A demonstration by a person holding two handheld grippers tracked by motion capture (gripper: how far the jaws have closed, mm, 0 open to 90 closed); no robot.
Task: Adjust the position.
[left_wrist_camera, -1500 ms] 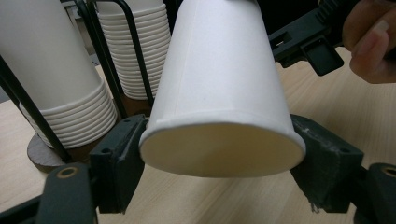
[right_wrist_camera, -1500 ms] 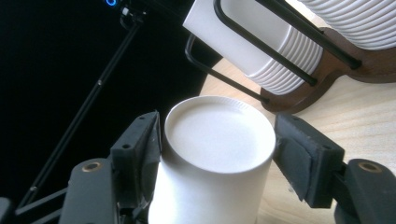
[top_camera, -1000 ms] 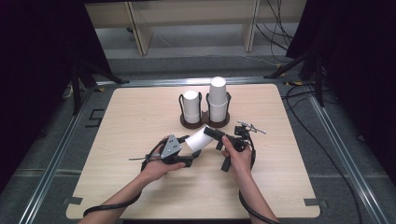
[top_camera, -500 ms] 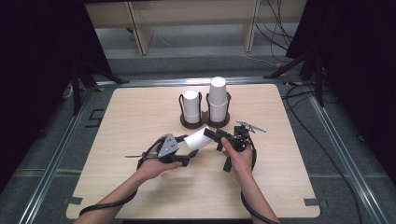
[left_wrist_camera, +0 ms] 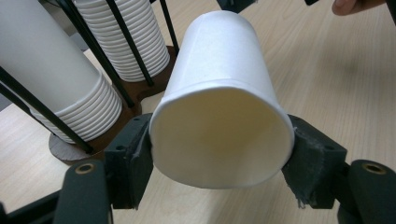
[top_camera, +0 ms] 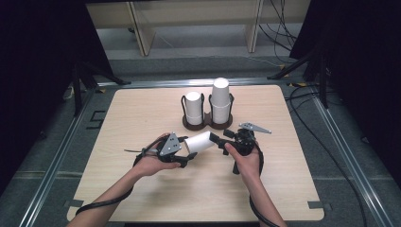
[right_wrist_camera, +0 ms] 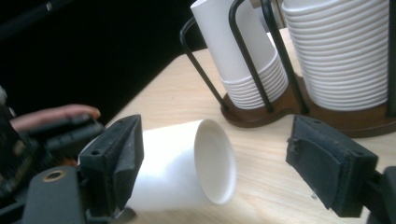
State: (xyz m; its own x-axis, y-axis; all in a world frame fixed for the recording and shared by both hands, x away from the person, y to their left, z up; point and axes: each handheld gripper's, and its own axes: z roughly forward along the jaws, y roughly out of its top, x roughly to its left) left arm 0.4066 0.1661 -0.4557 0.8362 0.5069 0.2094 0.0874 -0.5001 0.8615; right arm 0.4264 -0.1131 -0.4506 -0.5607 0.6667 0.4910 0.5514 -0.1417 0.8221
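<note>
A white paper cup (left_wrist_camera: 223, 105) lies on its side above the wooden table (top_camera: 142, 109), clamped at its rim end between the two padded jaws of the left gripper (top_camera: 182, 153). In the left gripper view the cup's open mouth faces the camera and its inside looks empty, with each pad pressed against the rim so that the mouth is squeezed slightly oval. The right gripper (right_wrist_camera: 215, 163) stands spread wide: its jaws flank the cup's closed base without touching it, one jaw just beside the cup wall, the other well apart from it.

Behind the cup stands a brown two-slot cup holder (top_camera: 208, 124) with black wire uprights. Each slot carries a stack of upturned white paper cups; the right stack (top_camera: 220, 99) rises taller than the left stack (top_camera: 193, 106).

In the high view the left hand (top_camera: 151, 163) covers most of its gripper, and the jaws there are too small to read. The stack tops are cut off in both gripper views, and the cup's base is probably clear of the table, though no view settles it.
</note>
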